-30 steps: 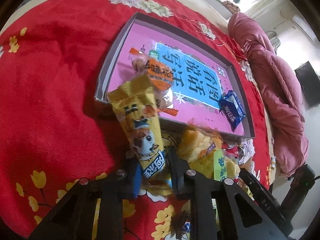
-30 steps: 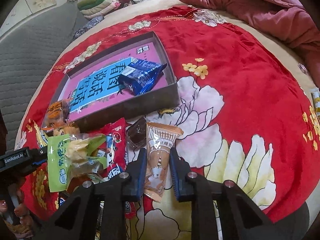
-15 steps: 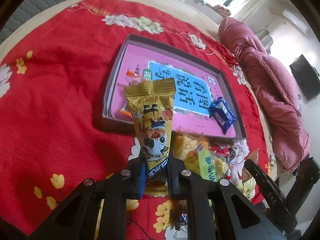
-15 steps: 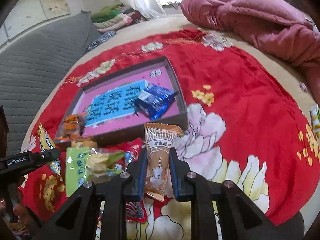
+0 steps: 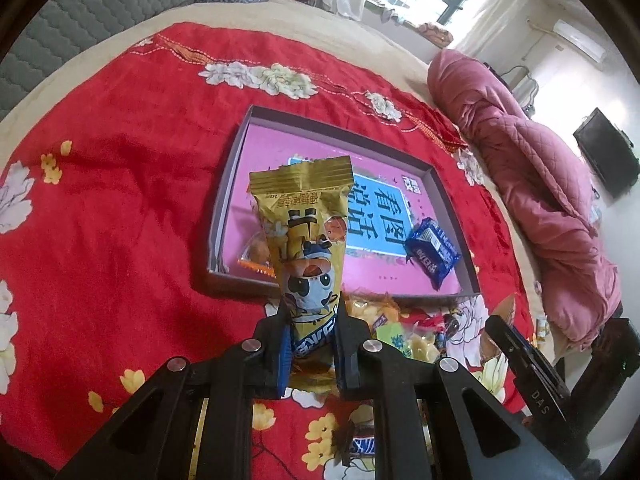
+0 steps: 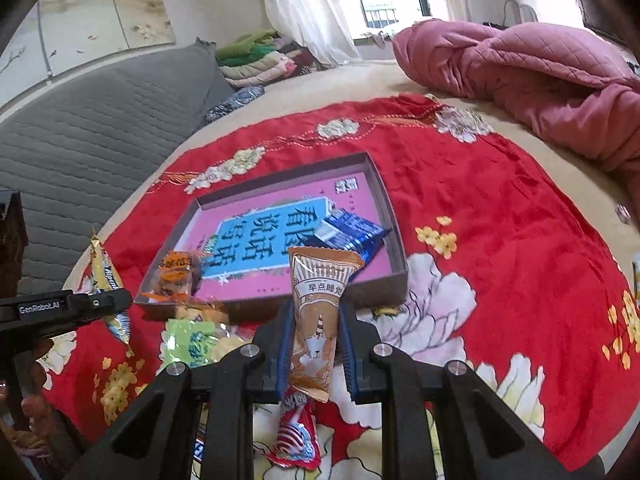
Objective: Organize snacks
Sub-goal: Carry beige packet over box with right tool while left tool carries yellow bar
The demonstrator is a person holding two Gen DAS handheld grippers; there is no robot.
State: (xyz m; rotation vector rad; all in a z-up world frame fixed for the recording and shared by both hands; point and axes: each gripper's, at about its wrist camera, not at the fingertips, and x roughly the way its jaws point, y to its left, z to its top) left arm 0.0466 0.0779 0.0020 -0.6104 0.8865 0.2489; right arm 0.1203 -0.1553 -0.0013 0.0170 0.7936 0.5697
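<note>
Each claw, left [image 5: 311, 346] and right [image 6: 315, 354], pinches a packet upright (yellow [image 5: 308, 240], tan [image 6: 318, 300]), the box [image 5: 440, 184] straight ahead of both.

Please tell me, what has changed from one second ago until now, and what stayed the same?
Both grippers have lifted their snacks off the red cloth. The left gripper still pinches the yellow packet, now upright above the box edge. The right gripper still pinches the brown packet, also raised. The box, the blue packet and the orange packet inside it, and the snack pile have not moved.
</note>
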